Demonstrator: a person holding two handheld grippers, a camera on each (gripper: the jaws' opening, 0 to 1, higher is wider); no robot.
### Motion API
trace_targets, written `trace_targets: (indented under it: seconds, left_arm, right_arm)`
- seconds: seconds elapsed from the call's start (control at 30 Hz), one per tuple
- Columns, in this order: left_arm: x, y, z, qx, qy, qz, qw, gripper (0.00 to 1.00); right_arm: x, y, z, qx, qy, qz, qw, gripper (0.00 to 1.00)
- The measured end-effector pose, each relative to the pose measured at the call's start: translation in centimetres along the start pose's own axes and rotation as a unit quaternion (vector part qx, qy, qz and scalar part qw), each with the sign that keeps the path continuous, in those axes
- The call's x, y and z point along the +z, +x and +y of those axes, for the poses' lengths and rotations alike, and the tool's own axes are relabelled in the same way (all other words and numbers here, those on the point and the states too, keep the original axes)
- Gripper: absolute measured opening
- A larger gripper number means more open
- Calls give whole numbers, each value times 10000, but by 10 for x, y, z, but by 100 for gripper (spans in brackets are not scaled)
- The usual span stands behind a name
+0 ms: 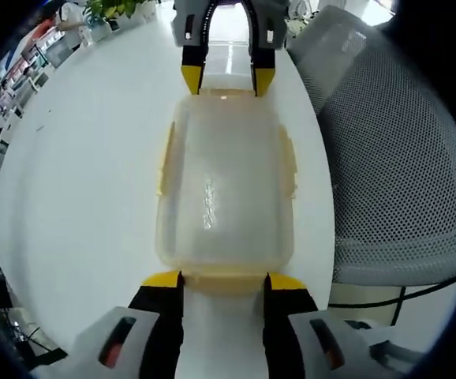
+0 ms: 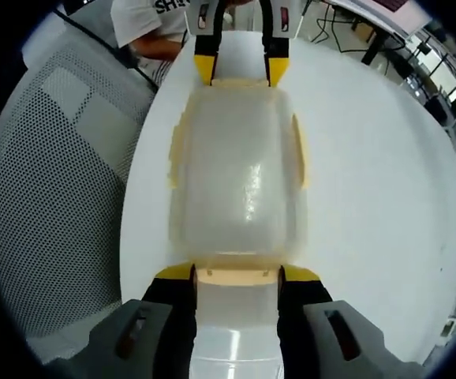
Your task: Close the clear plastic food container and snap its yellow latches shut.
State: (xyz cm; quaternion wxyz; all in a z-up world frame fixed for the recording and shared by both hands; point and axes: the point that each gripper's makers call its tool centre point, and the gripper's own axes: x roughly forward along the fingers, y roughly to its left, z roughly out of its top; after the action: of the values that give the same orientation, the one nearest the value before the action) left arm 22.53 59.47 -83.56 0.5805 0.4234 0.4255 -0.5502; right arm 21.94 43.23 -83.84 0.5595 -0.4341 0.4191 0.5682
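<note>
The clear plastic container (image 1: 224, 189) lies with its lid on, lengthwise on the white table (image 1: 78, 174). Yellow latches sit along its long sides (image 1: 165, 158) (image 1: 289, 162). My left gripper (image 1: 224, 280) is open at the near end, its yellow-tipped jaws straddling the end latch. My right gripper (image 1: 226, 79) stands at the far end. In the right gripper view the container (image 2: 240, 181) lies ahead, and my right gripper (image 2: 237, 273) is open around a pale yellow end latch (image 2: 236, 276). The left gripper (image 2: 240, 67) straddles the opposite end.
A grey mesh chair (image 1: 401, 158) stands close against the table edge beside the container, also in the right gripper view (image 2: 54, 174). A person in a white shirt (image 2: 145, 28) is behind the left gripper. Potted plants (image 1: 114, 9) stand at the table's far side.
</note>
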Motion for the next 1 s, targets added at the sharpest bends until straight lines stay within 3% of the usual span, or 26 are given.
trace_targets:
  seconds: [0.33,1.0]
  left_arm:
    - [2,-20,-3,2,-46,-82,10000,34]
    - [8,-46,1,-30,-23,-141,9999,34]
  right_arm:
    - [9,-14,3,75,17,-215,9997,36]
    - [19,-40,1,97,23,-249,9996,36]
